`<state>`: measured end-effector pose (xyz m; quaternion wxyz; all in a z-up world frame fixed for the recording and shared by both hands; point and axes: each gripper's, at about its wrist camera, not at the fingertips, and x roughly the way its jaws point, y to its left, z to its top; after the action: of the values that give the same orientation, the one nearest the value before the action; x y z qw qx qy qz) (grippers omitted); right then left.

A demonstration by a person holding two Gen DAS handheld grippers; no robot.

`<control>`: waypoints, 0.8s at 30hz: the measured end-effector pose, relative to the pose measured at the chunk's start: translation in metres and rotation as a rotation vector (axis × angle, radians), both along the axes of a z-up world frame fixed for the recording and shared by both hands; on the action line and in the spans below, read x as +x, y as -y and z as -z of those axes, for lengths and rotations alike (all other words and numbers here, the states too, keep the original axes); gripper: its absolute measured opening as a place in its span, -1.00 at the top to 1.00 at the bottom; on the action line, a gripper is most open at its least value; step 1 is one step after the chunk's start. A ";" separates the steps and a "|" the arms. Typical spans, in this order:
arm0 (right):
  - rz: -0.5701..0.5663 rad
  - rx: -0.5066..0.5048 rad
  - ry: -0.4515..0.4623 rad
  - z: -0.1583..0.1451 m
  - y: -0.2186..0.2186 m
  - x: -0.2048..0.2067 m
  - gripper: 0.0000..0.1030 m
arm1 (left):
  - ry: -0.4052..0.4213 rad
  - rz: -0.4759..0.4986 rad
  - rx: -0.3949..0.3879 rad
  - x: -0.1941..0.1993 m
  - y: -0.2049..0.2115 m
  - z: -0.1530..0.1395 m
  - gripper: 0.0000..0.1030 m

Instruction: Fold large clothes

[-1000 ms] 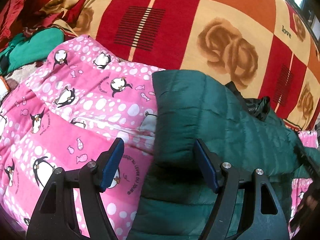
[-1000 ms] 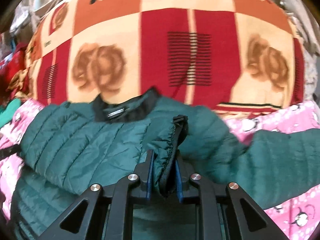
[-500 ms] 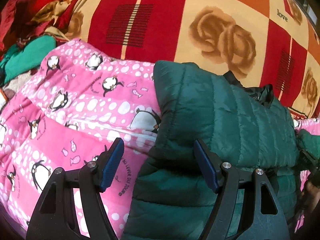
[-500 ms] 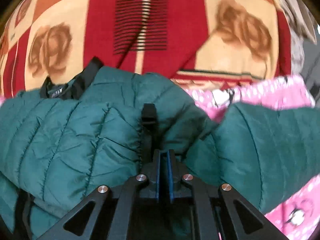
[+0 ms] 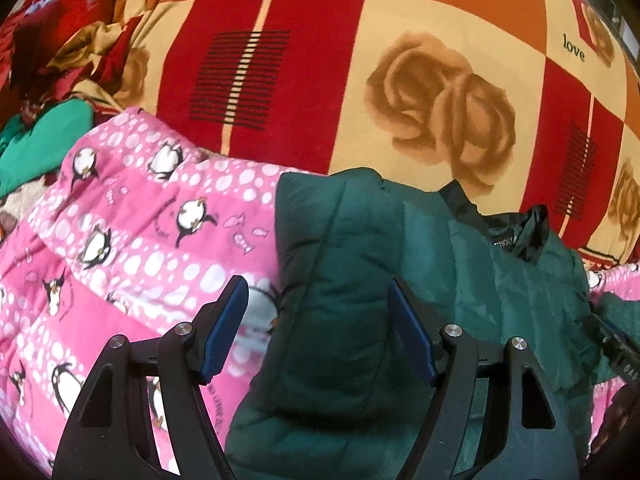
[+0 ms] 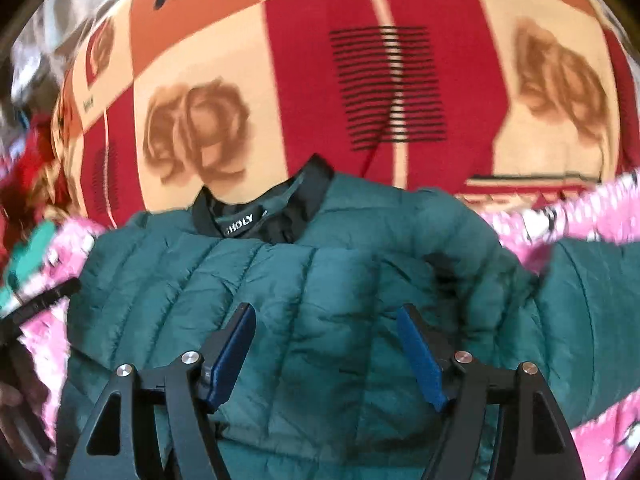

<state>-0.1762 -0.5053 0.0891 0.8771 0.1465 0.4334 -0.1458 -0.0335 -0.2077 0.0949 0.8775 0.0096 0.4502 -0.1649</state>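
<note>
A dark green quilted puffer jacket (image 6: 320,300) lies on a pink penguin-print quilt (image 5: 132,248), its black collar (image 6: 264,216) toward the far side. A sleeve lies folded across its front. Another sleeve (image 6: 592,300) stretches to the right. My right gripper (image 6: 326,344) is open and empty just above the jacket's chest. My left gripper (image 5: 318,320) is open and empty over the jacket's folded left edge (image 5: 332,264). The right gripper's tip shows at the right edge of the left wrist view (image 5: 612,344).
A red, orange and cream blanket with rose prints (image 5: 400,60) covers the bed beyond the jacket. A teal garment (image 5: 44,136) and red fabric (image 5: 48,28) are piled at the far left. The pink quilt also shows at the right (image 6: 560,216).
My right gripper has opened and let go of the jacket's sleeve cuff, which now lies on the jacket. The left gripper has stayed open and shifted slightly forward.
</note>
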 end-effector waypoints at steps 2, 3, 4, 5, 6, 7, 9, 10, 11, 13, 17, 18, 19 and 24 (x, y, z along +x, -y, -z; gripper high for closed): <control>0.043 -0.045 -0.013 0.002 0.000 0.003 -0.37 | -0.004 0.002 0.004 0.004 0.004 0.001 -0.40; 0.064 -0.017 -0.002 0.005 0.005 0.002 -0.37 | -0.004 0.005 0.000 0.005 0.006 0.002 -0.40; 0.078 0.003 -0.009 0.009 0.011 0.002 -0.37 | -0.006 0.010 -0.002 0.006 0.009 0.004 -0.40; 0.095 -0.002 -0.033 0.013 0.015 0.002 -0.37 | -0.009 0.016 0.003 0.007 0.011 0.006 -0.40; 0.113 -0.024 -0.067 0.020 0.019 0.003 -0.37 | -0.014 0.022 0.012 0.008 0.014 0.010 -0.40; 0.111 -0.034 -0.085 0.026 0.022 0.003 -0.37 | -0.021 0.029 0.026 0.010 0.018 0.014 -0.40; 0.106 -0.042 -0.118 0.036 0.025 0.004 -0.28 | -0.031 0.034 0.038 0.011 0.023 0.023 -0.40; 0.103 -0.033 -0.116 0.040 0.027 0.003 0.22 | -0.039 0.031 0.037 0.012 0.024 0.026 -0.41; 0.099 -0.022 -0.110 0.043 0.028 0.004 0.43 | -0.045 0.026 0.036 0.012 0.025 0.029 -0.41; 0.075 -0.003 -0.083 0.043 0.030 0.003 0.65 | -0.051 0.016 0.030 0.012 0.026 0.032 -0.42; 0.093 -0.075 -0.047 0.034 0.037 0.002 0.74 | -0.059 0.026 0.019 0.010 0.030 0.033 -0.52; 0.102 -0.092 -0.053 0.035 0.038 0.004 0.74 | -0.060 0.028 0.016 0.009 0.031 0.034 -0.52; 0.112 -0.105 -0.066 0.038 0.040 0.007 0.74 | -0.059 0.025 0.018 0.008 0.034 0.036 -0.53; 0.113 -0.126 -0.120 0.041 0.036 0.012 0.59 | -0.043 0.031 0.048 0.004 0.039 0.041 -0.59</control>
<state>-0.1640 -0.5417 0.0485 0.8474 0.1061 0.4664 -0.2304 -0.0295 -0.2466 0.0541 0.8644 0.0341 0.4726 -0.1679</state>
